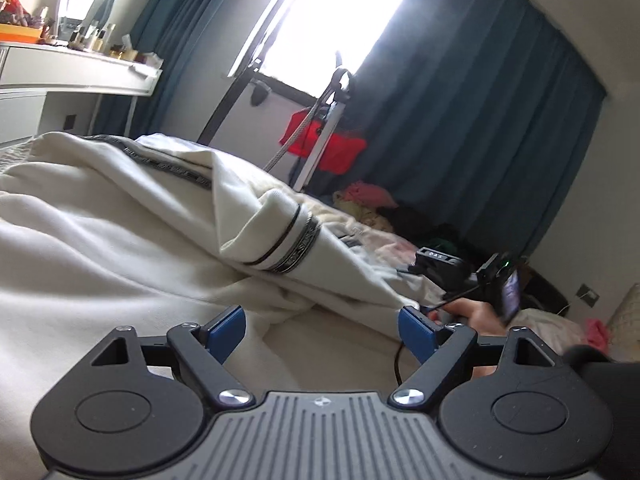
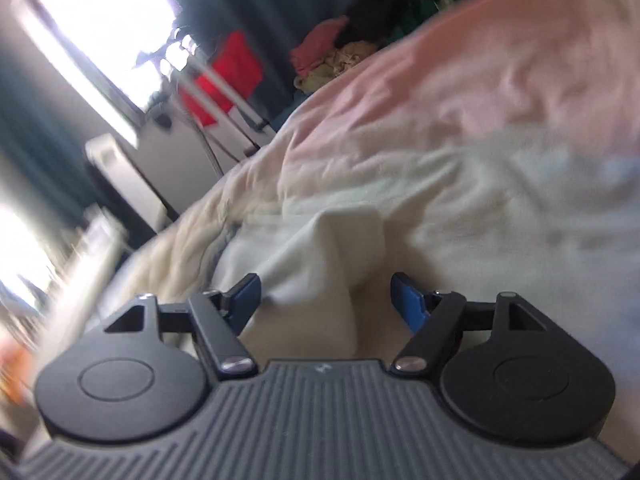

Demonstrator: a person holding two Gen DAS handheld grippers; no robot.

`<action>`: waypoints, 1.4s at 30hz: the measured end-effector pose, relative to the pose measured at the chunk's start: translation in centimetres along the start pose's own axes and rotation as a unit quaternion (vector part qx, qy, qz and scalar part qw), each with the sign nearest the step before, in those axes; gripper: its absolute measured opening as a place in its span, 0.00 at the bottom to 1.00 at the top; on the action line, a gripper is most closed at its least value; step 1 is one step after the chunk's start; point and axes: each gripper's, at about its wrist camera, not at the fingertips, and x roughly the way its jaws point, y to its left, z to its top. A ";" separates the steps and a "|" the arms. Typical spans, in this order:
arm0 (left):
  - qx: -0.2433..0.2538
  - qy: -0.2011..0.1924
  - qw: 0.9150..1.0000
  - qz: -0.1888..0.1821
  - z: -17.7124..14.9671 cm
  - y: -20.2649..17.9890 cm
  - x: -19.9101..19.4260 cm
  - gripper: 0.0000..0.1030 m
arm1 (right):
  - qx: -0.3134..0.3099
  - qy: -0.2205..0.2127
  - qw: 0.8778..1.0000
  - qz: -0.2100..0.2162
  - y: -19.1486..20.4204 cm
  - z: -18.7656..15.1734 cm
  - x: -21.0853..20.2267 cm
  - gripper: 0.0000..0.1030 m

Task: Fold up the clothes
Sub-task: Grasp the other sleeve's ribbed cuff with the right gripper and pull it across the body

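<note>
A cream garment (image 1: 132, 216) with dark patterned trim lay heaped across the bed (image 1: 320, 344), filling the left and middle of the left wrist view. One banded cuff or hem (image 1: 288, 236) was doubled back near the centre of the frame, and a trimmed edge ran away toward the upper left. Its long axis, as far as the crumpling let one judge, ran from the lower right of that frame up toward the upper left. The left gripper (image 1: 322, 330) hovered low over the bedding at the lower centre, its blue fingers (image 1: 226, 330) spread wide with nothing between them, probably poised level with a loose edge of cloth. In the right wrist view, which was smeared by motion, the right gripper (image 2: 326, 300) was likewise splayed wide. A raised fold of the cream cloth (image 2: 340, 248) stood just ahead of the gap between its fingers, though I could not tell whether it touched them. Such a low, flat approach would suit sliding a finger under fabric. At the right edge of the left view a hand (image 1: 476, 312) held the other device. Whether the garment was being spread or gathered, the heap did not settle.
</note>
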 end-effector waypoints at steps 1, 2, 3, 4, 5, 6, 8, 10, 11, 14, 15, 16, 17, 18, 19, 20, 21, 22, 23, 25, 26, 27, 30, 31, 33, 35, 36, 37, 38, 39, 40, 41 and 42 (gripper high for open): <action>0.008 -0.001 1.000 -0.002 -0.2 -0.2 0.3 0.84 | 0.010 -0.007 1.000 0.014 -0.2 0.3 0.7 0.72; 0.015 -0.002 1.000 -0.005 -0.5 -0.4 0.7 0.84 | 0.020 -0.013 0.999 0.027 -0.4 0.6 1.4 0.72; 0.025 0.001 1.000 -0.003 -0.7 -0.6 1.1 0.84 | 0.019 -0.021 0.999 0.027 -0.4 1.1 1.3 0.65; 0.036 0.005 0.999 -0.001 -0.9 -0.9 1.5 0.84 | 0.012 -0.030 0.999 0.018 -0.2 1.7 0.9 0.56; 0.045 0.008 0.999 0.003 -1.1 -1.1 1.8 0.84 | 0.004 -0.039 0.999 0.009 0.1 2.2 0.5 0.27; 0.053 0.011 0.998 0.008 -1.3 -1.3 2.0 0.84 | -0.003 -0.048 0.999 0.001 0.3 2.8 0.0 0.16; 0.059 0.014 0.998 0.012 -1.6 -1.4 2.3 0.84 | -0.018 -0.066 0.998 -0.016 0.7 4.0 -0.8 0.14; 0.060 0.017 0.998 0.015 -1.6 -1.2 2.5 0.84 | -0.033 -0.084 0.995 -0.034 1.2 5.1 -1.7 0.13; 0.059 0.017 0.998 0.016 -1.6 -1.2 2.5 0.84 | -0.041 -0.092 0.994 -0.042 1.4 5.7 -2.1 0.13; 0.054 0.015 0.998 0.019 -1.3 -1.1 2.3 0.85 | -0.063 -0.119 0.989 -0.068 2.1 7.4 -3.4 0.12; 0.053 0.014 0.998 0.019 -1.3 -1.1 2.2 0.85 | -0.070 -0.133 0.986 -0.079 1.9 8.4 -4.5 0.12; 0.050 0.013 0.999 0.017 -1.2 -1.1 2.0 0.85 | -0.078 -0.148 0.981 -0.094 1.2 9.7 -6.1 0.12; 0.047 0.011 0.999 0.014 -1.2 -1.1 1.8 0.86 | -0.088 -0.162 0.976 -0.112 0.4 11.1 -7.6 0.12; 0.045 0.010 0.999 0.011 -1.1 -1.1 1.6 0.86 | -0.096 -0.178 0.971 -0.130 -0.5 12.3 -9.3 0.12; 0.045 0.008 0.999 0.009 -1.0 -1.2 1.4 0.86 | -0.100 -0.196 0.964 -0.153 -1.7 13.5 -11.1 0.12; 0.047 0.007 0.999 0.008 -1.0 -1.3 1.3 0.87 | -0.101 -0.214 0.955 -0.177 -3.0 14.6 -12.9 0.12; 0.050 0.006 0.999 0.006 -1.0 -1.3 1.2 0.87 | -0.100 -0.235 0.944 -0.207 -4.3 15.4 -14.7 0.12; 0.053 0.006 0.999 0.006 -1.0 -1.4 1.2 0.87 | -0.101 -0.255 0.932 -0.236 -5.5 16.0 -16.3 0.12; 0.056 0.006 0.998 0.006 -1.0 -1.5 1.1 0.87 | -0.103 -0.273 0.920 -0.262 -6.7 16.5 -17.7 0.12; 0.061 0.008 0.998 0.004 -1.1 -1.6 1.2 0.87 | -0.100 -0.274 0.908 -0.299 -8.7 17.4 -19.1 0.12; 0.063 0.008 0.998 0.004 -1.1 -1.7 1.2 0.87 | -0.091 -0.265 0.910 -0.307 -9.5 17.8 -19.3 0.12; 0.065 0.007 0.998 0.004 -1.1 -1.8 1.2 0.87 | -0.081 -0.257 0.910 -0.314 -10.2 18.3 -19.5 0.12; 0.069 0.010 0.998 0.006 -1.1 -2.1 1.3 0.87 | -0.091 -0.258 0.911 -0.308 -9.4 19.6 -19.3 0.12; 0.067 0.011 0.998 0.005 -1.1 -2.2 1.3 0.87 | -0.112 -0.266 0.908 -0.303 -8.6 19.8 -19.4 0.12; 0.067 0.011 0.998 0.003 -1.1 -2.3 1.2 0.88 | -0.136 -0.282 0.903 -0.294 -7.8 19.6 -19.7 0.12; 0.074 0.009 0.997 0.006 -1.1 -2.5 1.0 0.88 | -0.147 -0.285 0.901 -0.291 -8.0 19.1 -19.9 0.12; 0.076 0.009 0.997 0.007 -1.0 -2.5 1.1 0.88 | -0.149 -0.281 0.901 -0.294 -8.8 18.7 -20.0 0.12; 0.076 0.009 0.997 0.007 -1.0 -2.6 1.1 0.88 | -0.151 -0.274 0.902 -0.299 -9.9 18.3 -20.0 0.12; 0.076 0.010 0.997 0.009 -1.0 -2.7 1.0 0.88 | -0.152 -0.266 0.902 -0.303 -11.1 17.8 -20.0 0.12; 0.076 0.011 0.997 0.010 -1.0 -2.8 1.0 0.88 | -0.154 -0.255 0.903 -0.311 -12.4 17.1 -20.1 0.12; 0.083 0.009 0.996 0.010 -1.1 -3.1 0.9 0.88 | -0.153 -0.239 0.904 -0.319 -13.9 16.1 -20.1 0.12; 0.095 0.005 0.995 0.009 -1.3 -3.4 0.6 0.88 | -0.150 -0.222 0.906 -0.327 -15.5 15.1 -20.1 0.12; 0.107 0.000 0.994 0.006 -1.5 -3.7 0.3 0.88 | -0.148 -0.206 0.908 -0.334 -17.1 14.1 -20.0 0.13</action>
